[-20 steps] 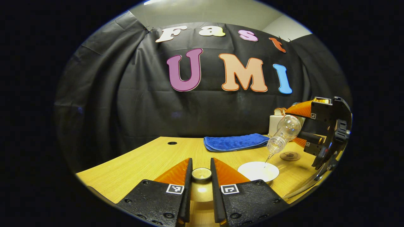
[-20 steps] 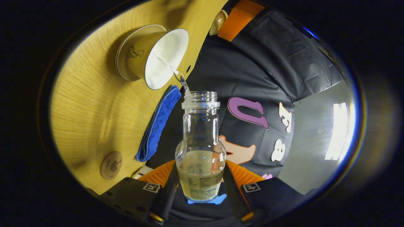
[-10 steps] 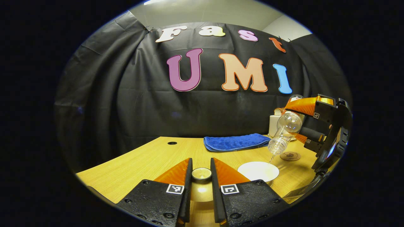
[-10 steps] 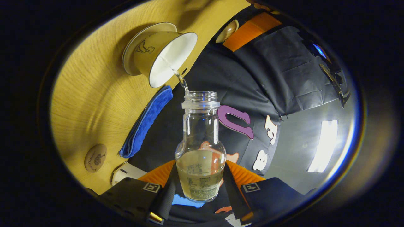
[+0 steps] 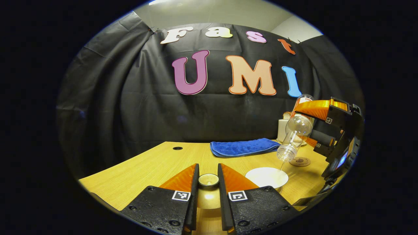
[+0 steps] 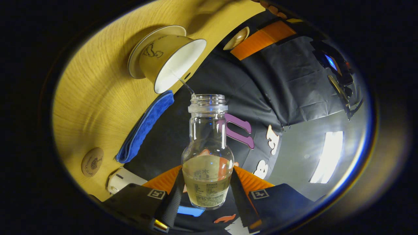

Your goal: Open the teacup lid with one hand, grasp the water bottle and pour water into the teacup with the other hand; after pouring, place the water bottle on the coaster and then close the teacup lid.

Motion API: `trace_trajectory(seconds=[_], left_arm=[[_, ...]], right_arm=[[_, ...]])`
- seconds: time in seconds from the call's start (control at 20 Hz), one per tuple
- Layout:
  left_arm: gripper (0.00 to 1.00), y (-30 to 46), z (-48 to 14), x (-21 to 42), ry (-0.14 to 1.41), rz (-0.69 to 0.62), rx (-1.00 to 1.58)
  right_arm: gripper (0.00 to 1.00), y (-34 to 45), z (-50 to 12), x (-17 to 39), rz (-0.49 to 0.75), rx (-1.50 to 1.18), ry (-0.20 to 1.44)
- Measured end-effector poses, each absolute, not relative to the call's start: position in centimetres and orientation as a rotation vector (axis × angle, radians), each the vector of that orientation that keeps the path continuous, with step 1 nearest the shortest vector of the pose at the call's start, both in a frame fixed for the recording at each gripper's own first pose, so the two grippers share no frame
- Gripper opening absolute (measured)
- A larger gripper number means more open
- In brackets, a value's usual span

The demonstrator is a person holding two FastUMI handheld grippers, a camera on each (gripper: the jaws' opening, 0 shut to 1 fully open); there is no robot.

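Observation:
In the left gripper view my left gripper (image 5: 208, 172) is shut on the knob of the teacup lid (image 5: 208, 180), held above the table. To its right the white teacup (image 5: 266, 177) stands uncovered. Above the cup my right gripper (image 5: 310, 128) holds the clear water bottle (image 5: 294, 137) neck-down, and a thin stream falls into the cup. In the right gripper view my right gripper (image 6: 206, 173) is shut on the bottle (image 6: 207, 156), which holds some yellowish water. The teacup (image 6: 169, 62) sits on its saucer (image 6: 137, 58). The round coaster (image 6: 92, 162) lies beyond the cup; it is bare.
A folded blue cloth (image 5: 243, 147) lies at the back of the wooden table (image 5: 147, 169). A white box (image 5: 282, 129) stands behind the coaster (image 5: 300, 161). A small hole (image 5: 177, 148) is in the tabletop at the back left.
The right gripper and bottle have risen slightly and turned, and the stream into the cup has thinned. The left gripper and the lid have stayed still.

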State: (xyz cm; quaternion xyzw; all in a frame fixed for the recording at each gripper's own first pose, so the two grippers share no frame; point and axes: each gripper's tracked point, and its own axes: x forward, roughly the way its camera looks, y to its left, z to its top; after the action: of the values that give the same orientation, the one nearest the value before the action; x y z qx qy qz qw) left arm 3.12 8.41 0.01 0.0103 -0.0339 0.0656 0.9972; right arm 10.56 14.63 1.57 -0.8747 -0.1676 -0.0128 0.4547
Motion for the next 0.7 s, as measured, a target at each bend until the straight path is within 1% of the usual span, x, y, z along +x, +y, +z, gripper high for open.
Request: trace_trajectory(seconds=[0.25, 0.3, 0.4, 0.45, 0.5, 0.6, 0.7], left_arm=[[0.28, 8.4, 0.0, 3.1, -0.067, 0.132, 0.020], [0.27, 8.4, 0.0, 3.1, -0.068, 0.132, 0.020], [0.28, 8.4, 0.0, 3.1, -0.068, 0.132, 0.021], [0.27, 8.4, 0.0, 3.1, -0.068, 0.132, 0.021], [0.28, 8.4, 0.0, 3.2, -0.068, 0.132, 0.021], [0.28, 8.4, 0.0, 3.1, -0.067, 0.132, 0.021], [0.28, 8.4, -0.1, 3.1, -0.067, 0.132, 0.020]], right_arm=[[0.79, 12.8, -0.6, 10.8, 0.019, -1.937, -0.229], [0.78, 12.5, -1.1, 10.7, 0.030, -1.889, -0.199], [0.77, 11.8, -1.9, 10.6, 0.058, -1.779, -0.123], [0.81, 11.6, -2.5, 10.8, 0.074, -1.712, -0.079], [0.82, 11.1, -3.0, 11.1, 0.084, -1.640, -0.037], [0.82, 10.4, -3.0, 11.8, 0.077, -1.497, 0.017], [0.82, 8.9, -2.3, 12.0, 0.036, -1.356, 0.045]])
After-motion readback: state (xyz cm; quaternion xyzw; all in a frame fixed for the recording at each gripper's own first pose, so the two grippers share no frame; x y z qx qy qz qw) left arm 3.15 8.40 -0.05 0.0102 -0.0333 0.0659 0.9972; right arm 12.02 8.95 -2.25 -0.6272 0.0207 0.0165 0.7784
